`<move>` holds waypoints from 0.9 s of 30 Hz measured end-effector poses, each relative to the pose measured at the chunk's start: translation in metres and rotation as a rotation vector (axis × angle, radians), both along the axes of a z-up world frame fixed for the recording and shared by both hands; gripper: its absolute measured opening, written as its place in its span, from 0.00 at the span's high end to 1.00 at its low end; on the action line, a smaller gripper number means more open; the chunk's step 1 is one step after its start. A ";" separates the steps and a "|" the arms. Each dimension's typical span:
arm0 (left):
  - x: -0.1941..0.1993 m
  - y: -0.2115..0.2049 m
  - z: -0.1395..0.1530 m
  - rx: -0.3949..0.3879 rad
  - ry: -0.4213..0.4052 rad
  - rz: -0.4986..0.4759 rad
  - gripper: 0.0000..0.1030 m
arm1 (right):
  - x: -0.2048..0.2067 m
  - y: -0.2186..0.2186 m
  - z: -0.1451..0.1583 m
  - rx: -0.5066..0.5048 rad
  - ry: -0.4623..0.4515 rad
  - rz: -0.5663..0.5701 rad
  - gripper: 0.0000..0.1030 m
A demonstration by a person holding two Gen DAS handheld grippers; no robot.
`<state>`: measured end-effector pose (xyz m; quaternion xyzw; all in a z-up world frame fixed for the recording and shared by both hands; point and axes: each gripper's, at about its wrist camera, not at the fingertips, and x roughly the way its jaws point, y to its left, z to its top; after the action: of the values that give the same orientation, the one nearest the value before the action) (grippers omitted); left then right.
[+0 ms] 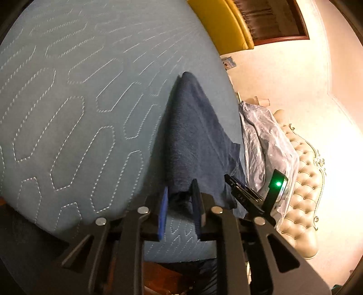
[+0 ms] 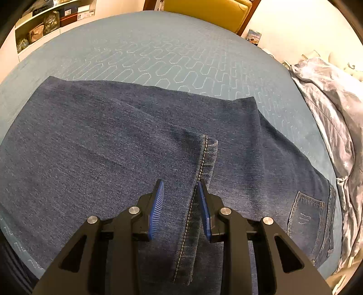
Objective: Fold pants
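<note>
The left gripper (image 1: 180, 195) pinches a bunched edge of dark blue denim pants (image 1: 192, 140). They drape across a light blue quilted bedspread (image 1: 79, 102). The other black gripper (image 1: 249, 195) sits just beside.

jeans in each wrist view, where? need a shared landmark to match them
Left wrist: the jeans run from centre down to lower centre as a dark bunched ridge, their near end pinched in the left gripper.
Right wrist: they lie spread flat across the middle and lower picture, a stitched hem edge running down to the right gripper.
Shared landmark: the yellow headboard at the top, beyond the quilted blue bedspread.
</note>
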<state>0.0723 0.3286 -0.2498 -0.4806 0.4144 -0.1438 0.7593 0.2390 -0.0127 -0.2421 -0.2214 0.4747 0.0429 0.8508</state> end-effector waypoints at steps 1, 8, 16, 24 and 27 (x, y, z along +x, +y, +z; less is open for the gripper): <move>0.000 -0.003 0.004 0.020 -0.004 0.002 0.85 | 0.000 0.000 0.000 -0.001 0.000 0.000 0.73; -0.003 -0.018 0.030 0.150 -0.038 0.020 0.87 | 0.004 0.014 0.010 -0.037 0.022 -0.014 0.65; -0.006 -0.047 0.064 0.342 -0.074 0.045 0.87 | 0.020 0.133 0.091 0.202 0.161 0.247 0.15; -0.013 -0.090 0.101 0.538 -0.149 0.051 0.88 | 0.038 0.254 0.042 0.010 0.434 0.397 0.16; -0.015 -0.095 0.103 0.528 -0.168 0.066 0.89 | 0.043 0.256 0.024 -0.102 0.421 0.386 0.52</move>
<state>0.0577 0.2341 -0.1464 -0.2656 0.3571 -0.0454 0.8944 0.2815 0.2430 -0.2183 -0.3363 0.5914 0.2252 0.6974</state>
